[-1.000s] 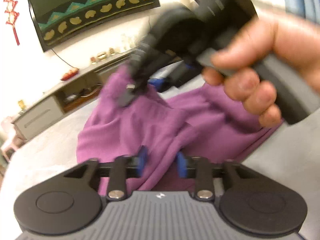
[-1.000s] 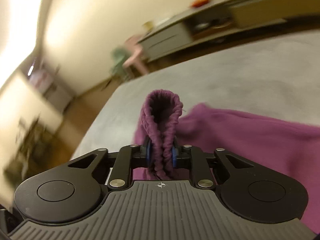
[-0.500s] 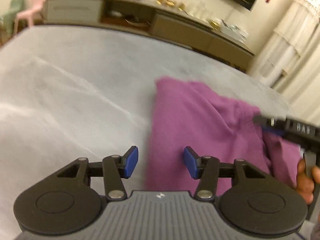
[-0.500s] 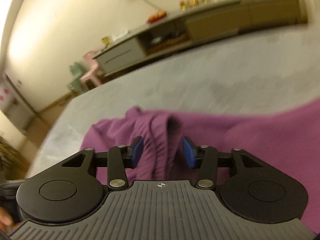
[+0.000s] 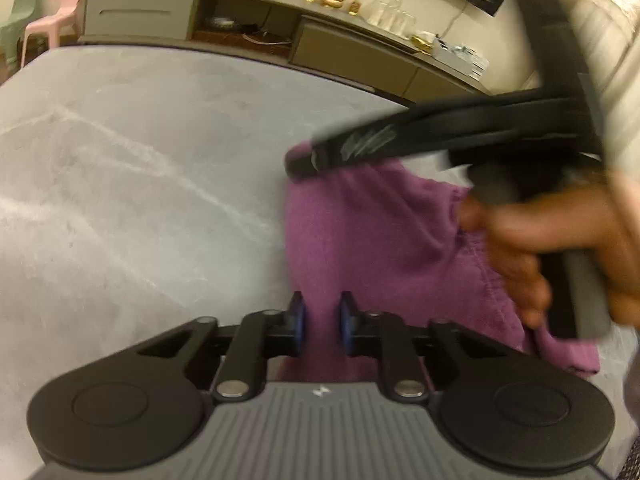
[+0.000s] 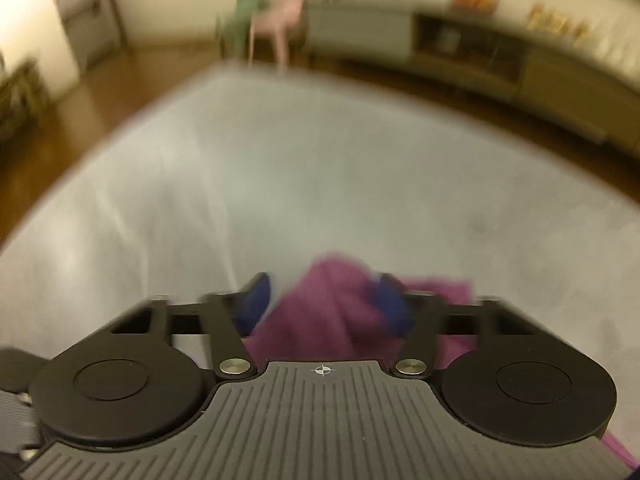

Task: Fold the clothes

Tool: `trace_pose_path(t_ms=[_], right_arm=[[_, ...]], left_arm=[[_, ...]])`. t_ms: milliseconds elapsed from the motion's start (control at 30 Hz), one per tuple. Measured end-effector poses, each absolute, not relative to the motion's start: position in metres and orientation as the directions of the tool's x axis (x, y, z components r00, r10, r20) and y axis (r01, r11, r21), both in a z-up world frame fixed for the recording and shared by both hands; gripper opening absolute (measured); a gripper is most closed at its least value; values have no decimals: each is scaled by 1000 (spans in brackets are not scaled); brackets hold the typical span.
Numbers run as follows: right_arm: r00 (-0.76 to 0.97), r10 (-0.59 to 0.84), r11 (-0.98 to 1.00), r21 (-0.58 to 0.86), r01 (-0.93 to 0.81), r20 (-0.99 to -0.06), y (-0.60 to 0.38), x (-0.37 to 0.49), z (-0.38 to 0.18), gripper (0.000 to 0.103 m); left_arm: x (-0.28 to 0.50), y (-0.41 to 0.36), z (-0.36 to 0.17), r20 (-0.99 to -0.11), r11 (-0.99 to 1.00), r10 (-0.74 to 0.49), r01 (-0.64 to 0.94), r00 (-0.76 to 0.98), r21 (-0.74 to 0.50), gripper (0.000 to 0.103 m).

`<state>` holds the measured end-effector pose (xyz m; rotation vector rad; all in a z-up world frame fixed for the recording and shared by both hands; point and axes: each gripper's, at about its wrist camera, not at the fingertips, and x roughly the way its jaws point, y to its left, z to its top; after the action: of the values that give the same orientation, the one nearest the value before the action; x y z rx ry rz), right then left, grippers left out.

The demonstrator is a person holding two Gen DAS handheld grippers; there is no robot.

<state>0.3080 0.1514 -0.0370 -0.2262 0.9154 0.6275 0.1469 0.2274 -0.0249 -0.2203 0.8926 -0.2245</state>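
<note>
Left wrist view, left part of frame: bare grey surface [image 5: 140,180], nothing on it. Lower centre: left tool [image 5: 322,320]. Half a second ago its pads stand wide apart, hovering at the left edge of the purple garment [image 5: 380,240]. Its jaws have just been closing, and now the pads sit close together with the near edge of the cloth pinched between them. We read that as a clamp on the garment.

The garment lies bunched on the surface from centre to right of frame. It is a rough rectangle, not flat, with a seam showing at lower right.

Right part of frame: a hand [image 5: 552,240] holds the right tool [image 6: 322,304], which crosses over the far side of the garment, heavily blurred. A second ago this tool pinches a raised ribbed fold; half a second ago the pads are off it.

Right wrist view, also blurred: its jaws have just been closing. The blue pads look apart, with a lump of purple cloth between them at lower centre. We see no firm pinch, so we count this tool as apart.

Our judgement is that one fold has been laid down and let go. The left side has a fresh hold, and the right side is reaching for a new grab point at the far edge. The next fold likely needs both holds secured first, and the loose bunching could drag.
</note>
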Motion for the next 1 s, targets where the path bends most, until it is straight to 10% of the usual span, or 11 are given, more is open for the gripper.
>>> trace_pose_path(t_ms=[133, 267, 567, 833, 900, 1000], right_arm=[[499, 390, 843, 82, -532, -773, 134, 318, -39, 17], [624, 470, 871, 216, -441, -624, 76, 276, -19, 54], [787, 308, 950, 220, -223, -534, -80, 152, 12, 64], [697, 482, 876, 273, -398, -531, -27, 103, -15, 56], [648, 464, 884, 265, -386, -604, 5, 114, -36, 20], [621, 475, 875, 261, -407, -623, 33, 119, -53, 21]], left_arm=[[145, 225, -28, -754, 966, -254, 116, 605, -232, 12], [145, 227, -27, -756, 965, -254, 109, 603, -237, 12], [125, 222, -11, -757, 994, -86, 1, 648, -112, 17], [113, 232, 15, -678, 983, -27, -103, 734, -151, 26], [117, 237, 13, -688, 980, -29, -114, 725, -162, 26], [122, 240, 6, -704, 980, -18, -126, 710, -152, 26]])
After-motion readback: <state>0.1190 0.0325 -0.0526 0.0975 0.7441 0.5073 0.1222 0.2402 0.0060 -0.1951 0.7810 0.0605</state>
